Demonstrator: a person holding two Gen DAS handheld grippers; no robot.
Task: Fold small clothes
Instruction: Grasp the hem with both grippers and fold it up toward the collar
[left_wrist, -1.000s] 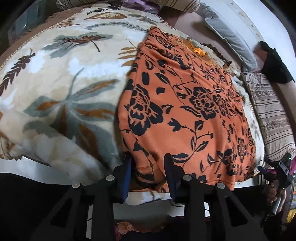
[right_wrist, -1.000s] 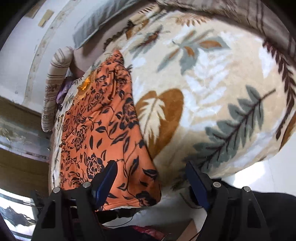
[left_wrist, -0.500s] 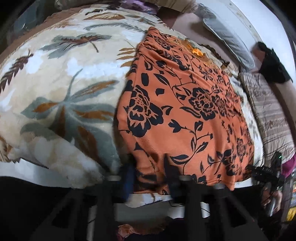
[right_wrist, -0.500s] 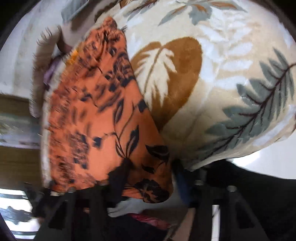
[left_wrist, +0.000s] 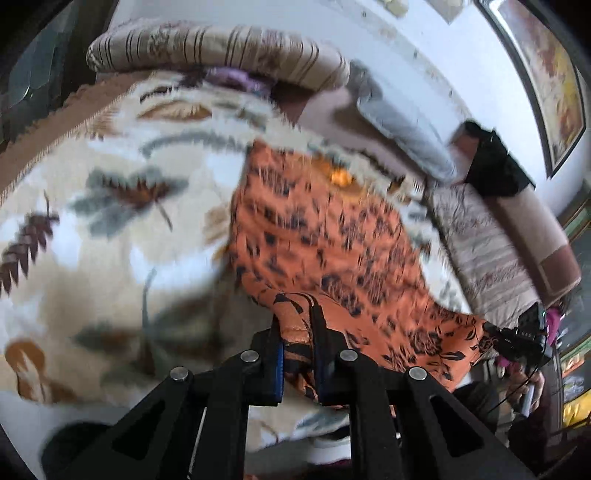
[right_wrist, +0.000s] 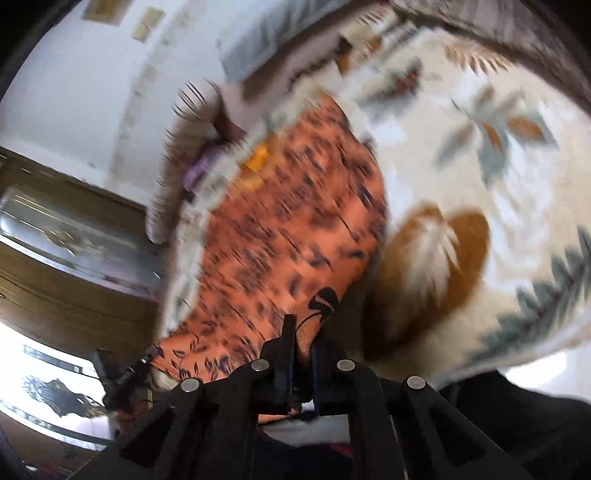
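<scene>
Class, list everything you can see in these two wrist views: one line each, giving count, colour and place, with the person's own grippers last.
garment: one, orange with black flowers, on the blanket, near edge lifted
blanket: one, cream with leaf print, covering the bed
striped pillow: one, beige and brown, far end
grey pillow: one, against the wall
black item: one, right of the grey pillow, unclear what
left gripper: one, black, shut on the garment
right gripper: one, black, shut on the garment

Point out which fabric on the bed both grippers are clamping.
The orange black-flowered garment: left gripper and right gripper pinch its near edge. The cream leaf-print blanket lies beneath, ungripped.
</scene>
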